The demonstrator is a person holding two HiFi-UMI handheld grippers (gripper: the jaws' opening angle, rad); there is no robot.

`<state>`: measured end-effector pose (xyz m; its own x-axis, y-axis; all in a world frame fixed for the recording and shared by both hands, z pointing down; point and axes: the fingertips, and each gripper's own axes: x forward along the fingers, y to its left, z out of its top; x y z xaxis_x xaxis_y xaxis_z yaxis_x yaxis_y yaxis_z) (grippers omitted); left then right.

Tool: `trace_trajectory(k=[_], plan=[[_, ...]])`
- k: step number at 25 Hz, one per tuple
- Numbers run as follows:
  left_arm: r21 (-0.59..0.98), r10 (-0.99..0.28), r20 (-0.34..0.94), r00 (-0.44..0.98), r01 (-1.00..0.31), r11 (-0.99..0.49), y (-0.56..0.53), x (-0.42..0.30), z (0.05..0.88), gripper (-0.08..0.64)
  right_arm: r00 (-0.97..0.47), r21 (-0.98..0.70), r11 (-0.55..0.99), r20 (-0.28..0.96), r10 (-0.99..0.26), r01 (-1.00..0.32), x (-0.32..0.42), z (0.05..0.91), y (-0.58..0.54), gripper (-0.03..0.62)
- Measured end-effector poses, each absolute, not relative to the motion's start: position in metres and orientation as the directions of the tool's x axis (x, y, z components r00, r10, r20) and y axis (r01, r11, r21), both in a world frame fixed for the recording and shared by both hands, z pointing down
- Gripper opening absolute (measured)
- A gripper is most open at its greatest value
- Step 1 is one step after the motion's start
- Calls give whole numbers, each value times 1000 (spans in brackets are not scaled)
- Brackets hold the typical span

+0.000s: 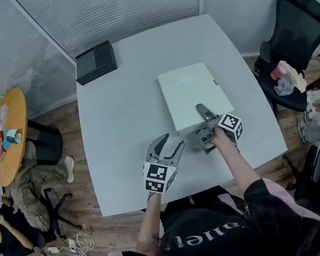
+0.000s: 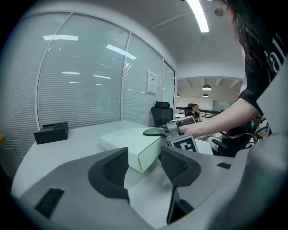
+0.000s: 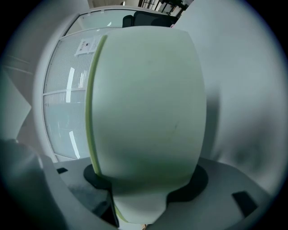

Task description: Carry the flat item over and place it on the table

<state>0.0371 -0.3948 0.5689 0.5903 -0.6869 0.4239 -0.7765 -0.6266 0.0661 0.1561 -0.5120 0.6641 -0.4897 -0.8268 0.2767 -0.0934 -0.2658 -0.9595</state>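
**Flat box on the table, right gripper holding its edge**

The flat box (image 1: 190, 92) is pale green and white. It lies on the big grey table (image 1: 118, 131), a bit right of the middle. Its near edge faces the person who holds the grippers.

The right gripper (image 1: 203, 113) is at that near edge. One jaw lies on top of the box and the other goes under it. In the right gripper view the box fills the space between the two dark pads, and both pads press on it. So this gripper is clamped on the box.

The left gripper (image 1: 172, 141) is just beside the box, on its left and a little nearer the person. Its jaws stand wide apart and there is nothing between them. In the left gripper view the near corner of the box shows past the jaws, not touching them.

A black box (image 1: 95, 61) sits on the far left corner of the table, well apart from the flat box. A black chair (image 1: 293, 35) stands by the right side of the table. A round yellow table (image 1: 6, 135) is off to the left, and a person (image 1: 4, 232) sits near it. Window blinds (image 1: 115, 4) run along the far wall.
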Motion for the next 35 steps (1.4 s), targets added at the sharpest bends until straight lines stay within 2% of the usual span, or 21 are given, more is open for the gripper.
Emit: trace_trajectory(k=[7, 13, 19, 24, 30, 33, 35], plan=[[57, -658, 518, 547, -790, -611, -432, 57, 624, 249, -559, -932, -338, 351, -752, -130, 159, 688, -510, 322], [-6, -654, 598, 463, -814, -581, -445, 73, 652, 267, -681, -897, -401, 413, -604, -187, 154, 707, -496, 357], [28, -637, 656, 404, -857, -514, -447, 64, 678, 279, -738, -872, -347, 481, -472, -347, 141, 714, -471, 365], [99, -647, 657, 388, -895, -436, -451, 50, 689, 279, -777, -896, -301, 435, -456, -325, 129, 702, -447, 364], [124, -673, 587, 450, -871, -475, -435, 51, 657, 279, -800, -920, -132, 387, -458, -369, 132, 671, -432, 360], [137, -693, 542, 475, -864, -485, -419, 45, 634, 279, -814, -929, -25, 335, -474, -368, 131, 647, -427, 325], [160, -712, 503, 490, -863, -480, -407, 40, 617, 278, -820, -923, 51, 312, -480, -381, 130, 631, -423, 241]])
